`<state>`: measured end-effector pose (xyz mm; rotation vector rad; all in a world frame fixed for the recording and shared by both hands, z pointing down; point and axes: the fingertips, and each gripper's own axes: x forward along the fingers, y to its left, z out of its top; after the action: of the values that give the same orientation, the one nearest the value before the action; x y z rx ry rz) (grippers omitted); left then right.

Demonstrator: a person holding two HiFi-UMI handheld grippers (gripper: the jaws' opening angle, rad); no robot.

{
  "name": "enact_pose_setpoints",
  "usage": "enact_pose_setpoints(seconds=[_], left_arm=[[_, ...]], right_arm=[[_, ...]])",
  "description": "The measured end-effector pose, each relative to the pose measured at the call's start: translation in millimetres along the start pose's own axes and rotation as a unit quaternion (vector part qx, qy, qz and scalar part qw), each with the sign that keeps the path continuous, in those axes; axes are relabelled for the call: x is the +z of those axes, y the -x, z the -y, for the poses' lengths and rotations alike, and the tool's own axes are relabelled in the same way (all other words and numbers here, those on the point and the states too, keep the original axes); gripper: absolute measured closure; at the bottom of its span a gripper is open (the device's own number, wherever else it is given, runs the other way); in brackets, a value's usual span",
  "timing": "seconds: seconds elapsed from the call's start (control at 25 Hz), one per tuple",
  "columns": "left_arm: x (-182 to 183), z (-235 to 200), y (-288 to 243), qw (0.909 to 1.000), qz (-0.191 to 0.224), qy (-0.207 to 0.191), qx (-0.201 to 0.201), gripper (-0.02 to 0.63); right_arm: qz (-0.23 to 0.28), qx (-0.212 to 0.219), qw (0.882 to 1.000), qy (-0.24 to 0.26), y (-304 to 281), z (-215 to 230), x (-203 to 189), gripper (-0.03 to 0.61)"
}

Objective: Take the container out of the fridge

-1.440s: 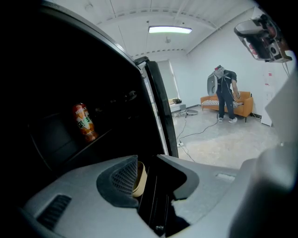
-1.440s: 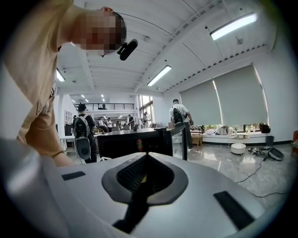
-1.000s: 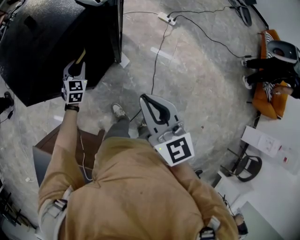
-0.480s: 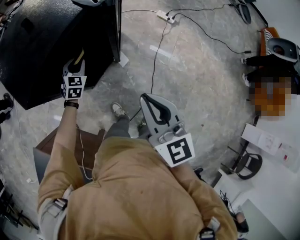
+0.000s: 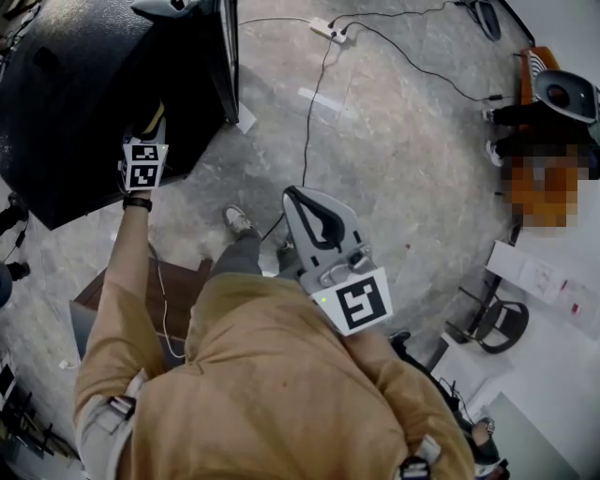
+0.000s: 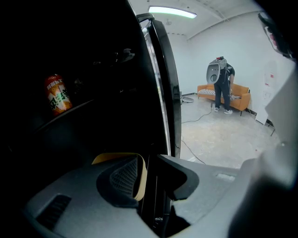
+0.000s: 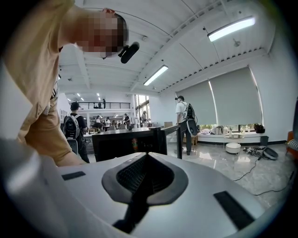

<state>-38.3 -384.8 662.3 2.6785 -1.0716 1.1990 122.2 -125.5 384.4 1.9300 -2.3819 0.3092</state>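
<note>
The black fridge [image 5: 84,84] stands at the upper left with its door [image 5: 228,56] swung open. An orange-red can [image 6: 58,94] stands on a dark shelf inside, up and to the left of my left gripper [image 6: 150,160]. In the head view that left gripper [image 5: 150,122] is at the fridge's front edge, pointing inward. Its jaws stand a narrow gap apart with nothing between them. My right gripper [image 5: 298,197] is held in front of the chest, shut and empty. In the right gripper view [image 7: 146,155] the fridge [image 7: 111,146] and can [image 7: 134,144] show far ahead.
The door edge [image 6: 165,93] stands just right of my left gripper. A cable [image 5: 319,103] and a power strip [image 5: 328,28] lie on the stone floor. A brown cabinet [image 5: 178,281] sits by my left leg. A person [image 5: 548,103] is at an orange sofa on the right.
My left gripper has moved up and slightly left, further in at the fridge's front edge. The right gripper has hardly moved.
</note>
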Motion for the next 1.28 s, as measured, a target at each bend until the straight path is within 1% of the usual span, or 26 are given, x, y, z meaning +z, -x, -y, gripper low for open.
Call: enact_pose_setpoints(seconds=[0.44, 0.68, 0.92, 1.28], left_arm=[[-15, -5, -19, 0.9991, -0.035, -0.025, -0.007, 0.506], [-22, -5, -27, 0.9982, -0.052, -0.025, -0.020, 0.507], [-37, -3, -36, 0.9961, -0.078, -0.021, -0.034, 0.506], [-37, -5, -43, 0.9951, -0.085, -0.022, -0.044, 0.508]], right_arm=[[-0.003, -0.005, 1.000, -0.008, -2, 2, -4, 0.578], [-0.006, -0.008, 1.000, -0.010, -1, 5, -6, 0.578], [-0.008, -0.003, 1.000, -0.014, -6, 3, -9, 0.578], [-0.018, 0.003, 1.000, -0.015, -11, -3, -11, 0.578]])
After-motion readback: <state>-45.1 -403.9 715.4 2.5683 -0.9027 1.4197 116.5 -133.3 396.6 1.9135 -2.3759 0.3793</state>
